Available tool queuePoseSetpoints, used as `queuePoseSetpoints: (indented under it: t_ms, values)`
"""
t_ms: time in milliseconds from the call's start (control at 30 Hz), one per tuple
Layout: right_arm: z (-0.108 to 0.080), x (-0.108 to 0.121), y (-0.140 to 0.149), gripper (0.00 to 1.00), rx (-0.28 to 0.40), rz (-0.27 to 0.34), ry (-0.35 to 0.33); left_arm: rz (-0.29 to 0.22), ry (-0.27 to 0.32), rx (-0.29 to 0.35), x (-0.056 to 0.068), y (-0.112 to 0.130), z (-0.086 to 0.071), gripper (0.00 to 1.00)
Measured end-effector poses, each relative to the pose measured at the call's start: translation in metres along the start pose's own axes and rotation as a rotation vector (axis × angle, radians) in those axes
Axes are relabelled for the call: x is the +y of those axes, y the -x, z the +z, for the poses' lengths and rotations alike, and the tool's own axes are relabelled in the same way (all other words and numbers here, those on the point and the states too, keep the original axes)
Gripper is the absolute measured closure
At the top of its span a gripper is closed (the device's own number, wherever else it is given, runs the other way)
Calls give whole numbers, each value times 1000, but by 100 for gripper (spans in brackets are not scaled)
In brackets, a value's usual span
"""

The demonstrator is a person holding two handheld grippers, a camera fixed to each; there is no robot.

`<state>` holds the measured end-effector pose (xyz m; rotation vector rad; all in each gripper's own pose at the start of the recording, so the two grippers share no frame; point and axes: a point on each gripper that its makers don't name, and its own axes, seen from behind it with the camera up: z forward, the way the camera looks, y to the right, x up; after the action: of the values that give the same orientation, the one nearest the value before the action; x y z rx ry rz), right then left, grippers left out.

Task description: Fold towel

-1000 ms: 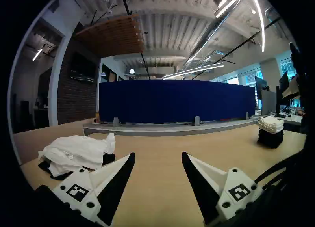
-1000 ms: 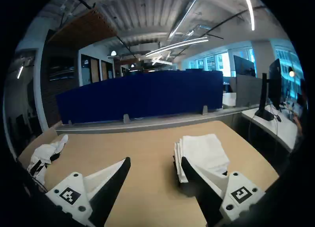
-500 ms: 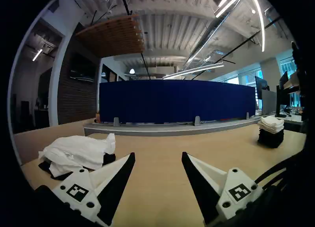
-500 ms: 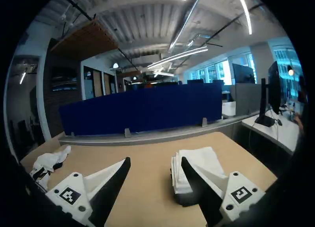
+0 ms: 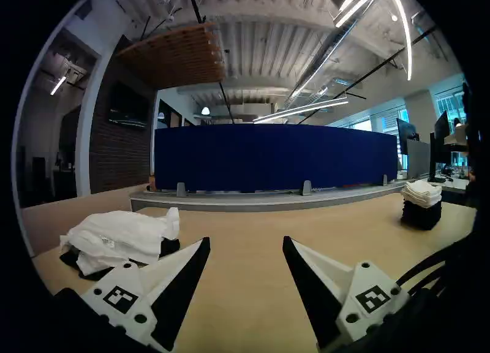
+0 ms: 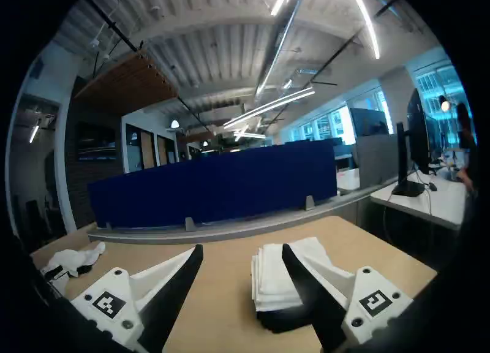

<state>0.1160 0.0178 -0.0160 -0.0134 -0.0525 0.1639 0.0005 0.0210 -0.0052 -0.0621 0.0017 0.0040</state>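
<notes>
Office tabletop of pale wood is running out to a long blue desk divider at its far edge. Strip lights are glowing overhead, and a monitor is standing on the neighbouring desk at far right.

Item 1: left gripper. Its fingers are standing apart with nothing between them, and it is hovering low over bare wood at the near edge.

Item 2: right gripper. Its fingers are likewise standing apart and gripping nothing. In the right gripper view its right finger is overlapping the folded stack; whether the two are touching cannot be told.

Item 3: crumpled towel pile. White cloth is lying bunched over something dark at the near left of the table, just beyond the left gripper's left finger. None of it is folded.

Item 4: folded towel stack. White towels are sitting squared on top of black ones at the right side of the table, close ahead of the right gripper and well apart from the crumpled pile.

Status, as a judgement: the task is looking partly done. Several towels are already resting folded in the stack, while the pile on the left is waiting its turn. How many pieces it is holding cannot be told. No towel is lying spread on the bare middle, so a fresh cycle seems due: one towel from the pile, flattened between the grippers, folded, then added to the stack.
</notes>
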Motion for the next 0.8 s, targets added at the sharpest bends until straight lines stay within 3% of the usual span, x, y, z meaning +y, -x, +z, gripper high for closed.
queuePoseSetpoints:
  t_ms: [300,600,800]
  values:
    - [5,16,44,0,35,11,-8,0,0,0,0,0,0,13]
    - [16,13,89,0,32,-3,-28,0,0,0,-1,1,-1,13]
    - [22,24,99,0,24,13,6,0,0,0,0,1,-1,13]
